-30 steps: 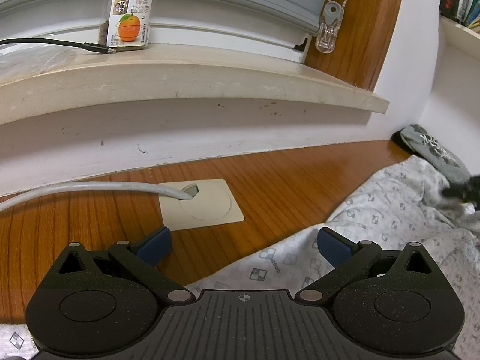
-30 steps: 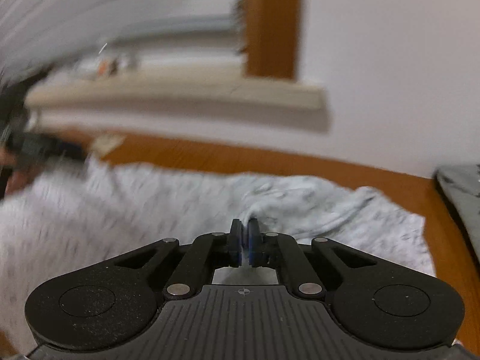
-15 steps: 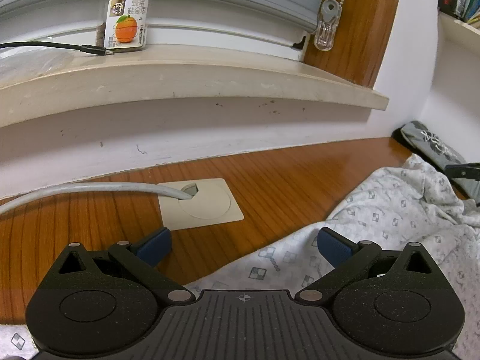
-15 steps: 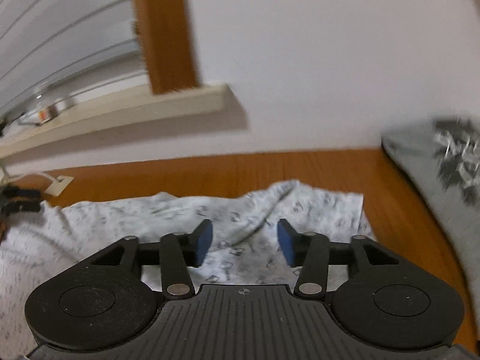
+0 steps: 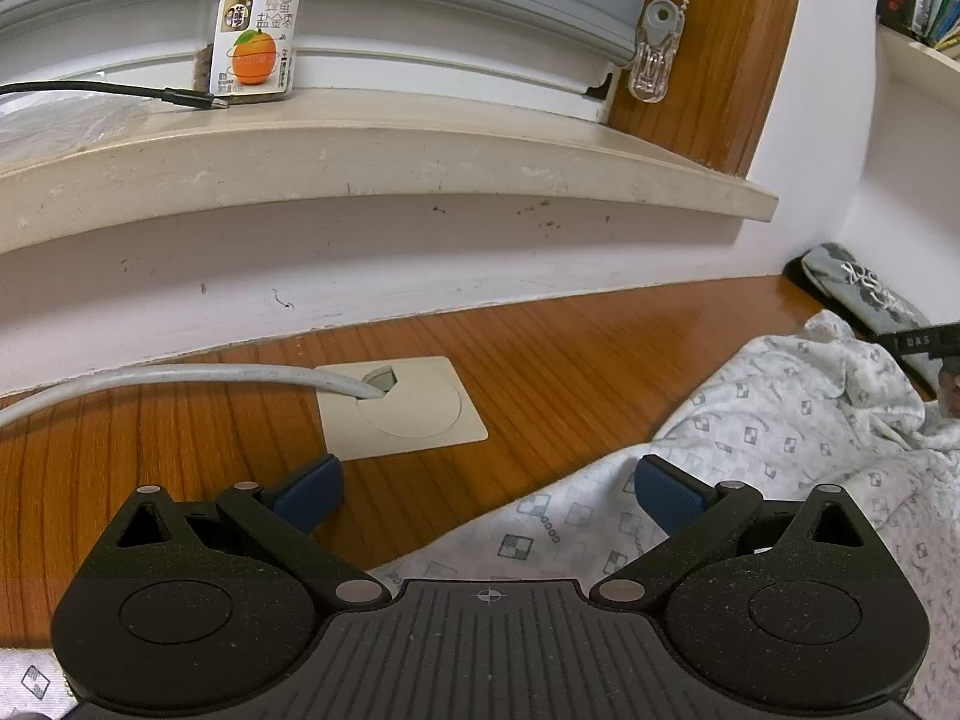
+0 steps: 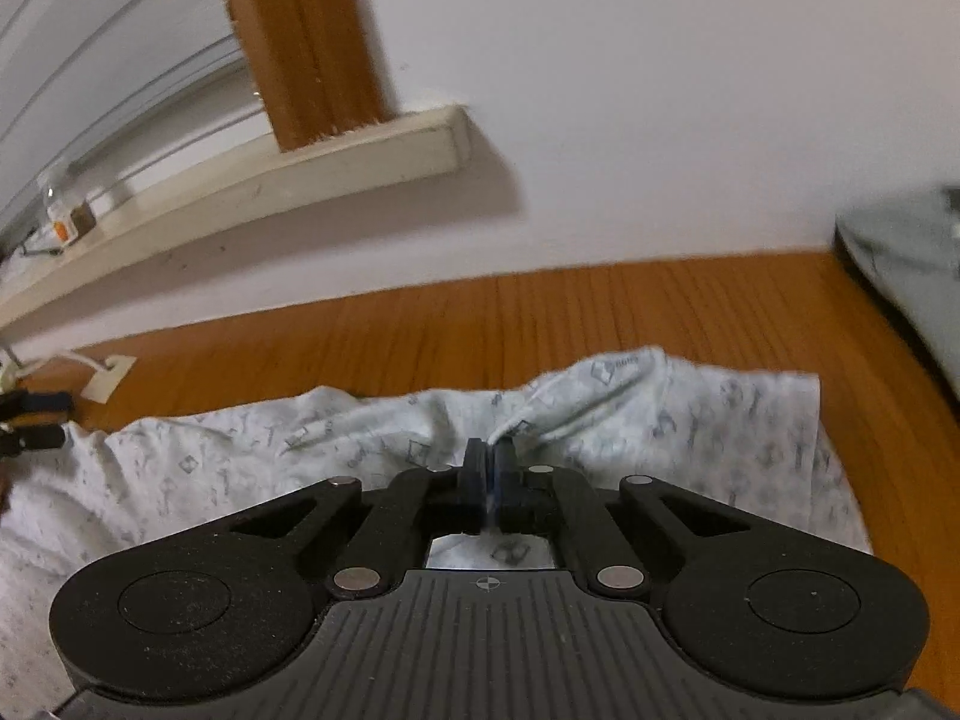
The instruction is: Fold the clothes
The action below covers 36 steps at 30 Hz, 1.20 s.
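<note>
Cloth is caught again: the right gripper (image 6: 489, 459), spread 0.5 s ago, now pinches a ridge of the patterned garment (image 6: 690, 420) on the desk (image 6: 540, 324). Left gripper (image 5: 486, 483) stays spread at the garment's 9 o'clock edge. Likely a fold pull.

My left gripper (image 5: 489, 489) sits low with its jaws spread wide, nothing between the blue pads (image 5: 669, 492). My right gripper (image 6: 489, 462) is clamped together, apparently pinching a fold of the patterned cloth (image 6: 600, 414), though that view is blurred.
</note>
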Available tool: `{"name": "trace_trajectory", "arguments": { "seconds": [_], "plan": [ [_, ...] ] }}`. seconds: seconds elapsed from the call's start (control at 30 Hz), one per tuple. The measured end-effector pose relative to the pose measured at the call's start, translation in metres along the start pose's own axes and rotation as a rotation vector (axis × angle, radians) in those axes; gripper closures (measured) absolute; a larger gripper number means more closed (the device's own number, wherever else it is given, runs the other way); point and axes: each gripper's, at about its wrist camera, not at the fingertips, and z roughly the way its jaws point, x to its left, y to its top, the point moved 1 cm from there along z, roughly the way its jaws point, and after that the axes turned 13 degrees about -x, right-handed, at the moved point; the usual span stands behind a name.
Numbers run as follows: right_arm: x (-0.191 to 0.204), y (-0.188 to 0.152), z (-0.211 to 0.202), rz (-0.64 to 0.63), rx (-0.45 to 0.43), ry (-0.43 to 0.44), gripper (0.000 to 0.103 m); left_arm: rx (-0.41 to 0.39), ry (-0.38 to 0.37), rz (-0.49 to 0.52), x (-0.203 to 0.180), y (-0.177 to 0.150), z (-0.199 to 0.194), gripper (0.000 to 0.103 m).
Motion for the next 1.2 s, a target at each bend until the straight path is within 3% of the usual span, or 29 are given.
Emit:
{"name": "trace_trajectory", "arguments": {
  "seconds": [0.4,0.53,0.6,0.67,0.73,0.83,0.87,0.9,0.93,1.03,1.1,1.17,1.2],
  "plan": [
    [-0.008,0.042,0.019,-0.175,-0.152,-0.17,0.101,0.0,-0.001,0.0,0.001,0.0,0.0,0.0],
    [-0.014,0.041,0.028,-0.143,-0.117,-0.152,0.096,-0.002,-0.001,-0.002,0.002,0.0,-0.001,0.0],
    [-0.018,0.039,0.033,-0.119,-0.092,-0.137,0.088,-0.002,-0.001,-0.002,0.002,0.0,-0.001,0.0],
    [-0.021,0.038,0.038,-0.094,-0.067,-0.122,0.058,-0.002,-0.001,-0.001,0.002,-0.001,-0.001,0.0],
    [-0.025,0.036,0.043,-0.07,-0.041,-0.106,0.049,-0.002,0.0,0.001,0.001,-0.001,-0.001,0.0],
    [-0.03,0.034,0.051,-0.039,-0.005,-0.086,0.051,-0.001,0.0,0.002,0.001,-0.001,0.0,0.0],
    [-0.031,0.034,0.054,-0.04,0.005,-0.085,0.058,-0.001,0.0,0.003,0.001,-0.001,0.0,0.0],
    [-0.032,0.034,0.057,-0.044,0.009,-0.09,0.07,-0.001,0.0,0.002,0.001,-0.001,0.0,0.0],
    [-0.032,0.035,0.058,-0.056,0.002,-0.102,0.098,-0.001,-0.001,0.001,0.001,-0.001,0.0,0.0],
    [-0.034,0.04,0.056,-0.066,-0.038,-0.135,0.098,-0.002,-0.001,0.0,0.001,-0.001,0.0,0.0],
    [-0.032,0.043,0.051,-0.103,-0.053,-0.167,0.092,-0.002,-0.001,0.001,0.001,-0.001,0.0,0.0],
    [-0.027,0.045,0.038,-0.144,-0.076,-0.192,0.066,-0.002,0.0,0.003,0.001,-0.001,0.0,0.0],
    [-0.023,0.042,0.03,-0.149,-0.083,-0.174,0.059,-0.002,0.0,0.003,0.001,-0.001,0.0,0.0]
  ]
}}
